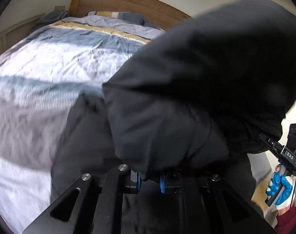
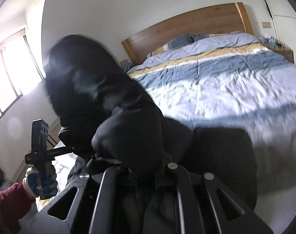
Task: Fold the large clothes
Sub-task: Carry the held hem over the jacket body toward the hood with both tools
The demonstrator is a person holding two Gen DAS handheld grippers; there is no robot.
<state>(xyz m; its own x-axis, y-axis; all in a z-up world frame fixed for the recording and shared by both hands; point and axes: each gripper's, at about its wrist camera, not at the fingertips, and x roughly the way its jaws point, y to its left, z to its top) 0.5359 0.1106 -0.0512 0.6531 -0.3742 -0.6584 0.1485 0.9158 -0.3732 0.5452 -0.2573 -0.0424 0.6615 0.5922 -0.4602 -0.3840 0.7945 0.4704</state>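
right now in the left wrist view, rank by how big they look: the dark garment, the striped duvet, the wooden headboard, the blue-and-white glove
1. dark garment, though nearness to the camera inflates it
2. striped duvet, a close second
3. wooden headboard
4. blue-and-white glove

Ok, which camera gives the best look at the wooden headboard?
The right wrist view: the wooden headboard runs nearly unobstructed behind the bed. In the left wrist view the lifted black garment hides its right part, leaving only the left part and top edge.
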